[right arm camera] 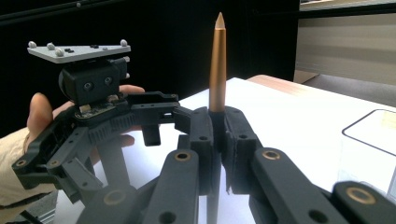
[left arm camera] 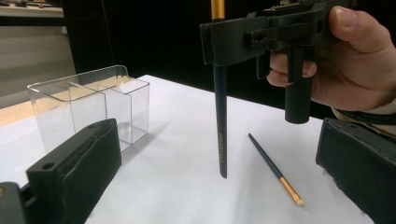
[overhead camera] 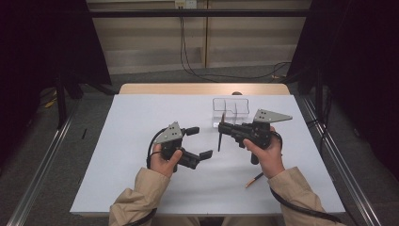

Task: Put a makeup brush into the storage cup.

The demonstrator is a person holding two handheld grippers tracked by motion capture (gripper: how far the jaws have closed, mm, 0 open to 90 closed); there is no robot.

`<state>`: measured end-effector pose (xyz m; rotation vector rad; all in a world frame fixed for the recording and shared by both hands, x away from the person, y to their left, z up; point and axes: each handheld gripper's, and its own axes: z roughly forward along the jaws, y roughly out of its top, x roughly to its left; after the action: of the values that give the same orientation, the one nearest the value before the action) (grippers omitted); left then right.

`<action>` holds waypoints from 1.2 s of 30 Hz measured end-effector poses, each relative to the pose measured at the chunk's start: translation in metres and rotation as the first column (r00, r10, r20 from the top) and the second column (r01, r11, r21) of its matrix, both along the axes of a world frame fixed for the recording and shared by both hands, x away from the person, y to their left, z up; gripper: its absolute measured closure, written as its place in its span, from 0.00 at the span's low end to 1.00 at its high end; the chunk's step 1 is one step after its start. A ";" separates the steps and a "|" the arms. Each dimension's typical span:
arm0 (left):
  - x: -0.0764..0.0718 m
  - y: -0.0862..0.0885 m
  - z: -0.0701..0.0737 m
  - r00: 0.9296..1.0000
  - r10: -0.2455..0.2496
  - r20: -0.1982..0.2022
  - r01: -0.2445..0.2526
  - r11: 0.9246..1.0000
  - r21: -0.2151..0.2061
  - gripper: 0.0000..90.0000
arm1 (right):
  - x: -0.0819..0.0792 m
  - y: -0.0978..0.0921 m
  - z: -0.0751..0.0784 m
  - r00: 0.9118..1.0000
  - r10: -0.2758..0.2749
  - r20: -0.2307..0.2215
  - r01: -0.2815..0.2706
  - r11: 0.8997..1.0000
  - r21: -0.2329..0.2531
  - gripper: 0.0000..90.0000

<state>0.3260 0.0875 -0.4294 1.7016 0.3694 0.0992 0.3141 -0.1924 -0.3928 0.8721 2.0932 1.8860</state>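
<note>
Gold-tipped brush [left arm camera: 220, 121] upright in right tongs [overhead camera: 221, 128].

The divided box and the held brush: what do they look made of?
The divided box looks like clear hard plastic, perhaps acrylic: see-through walls with glossy edges. The held brush has a dark, smooth handle with printed lettering, maybe lacquered wood or plastic, and a gold ferrule with a metallic sheen. The right gripper clamps it upright.

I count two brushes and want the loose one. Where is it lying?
The loose brush lies flat on the white table, near the front edge in the high view, just beside the person's right hand, below the right gripper clamping the upright brush.
</note>
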 end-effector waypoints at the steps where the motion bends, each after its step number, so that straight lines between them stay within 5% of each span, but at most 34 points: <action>1: 0.000 0.001 0.000 1.000 -0.002 -0.005 0.002 1.000 -0.004 0.00 | 0.000 0.000 0.000 1.000 0.003 0.000 -0.003 1.000 0.002 0.93; 36: -0.002 0.058 0.007 0.999 0.029 0.020 -0.029 0.999 -0.019 0.00 | 0.001 -0.004 0.000 1.000 0.006 0.008 -0.006 1.000 -0.005 0.93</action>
<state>0.3236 0.1450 -0.4225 1.6759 0.3788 0.1338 0.3146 -0.1961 -0.3929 0.8570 2.0978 1.8833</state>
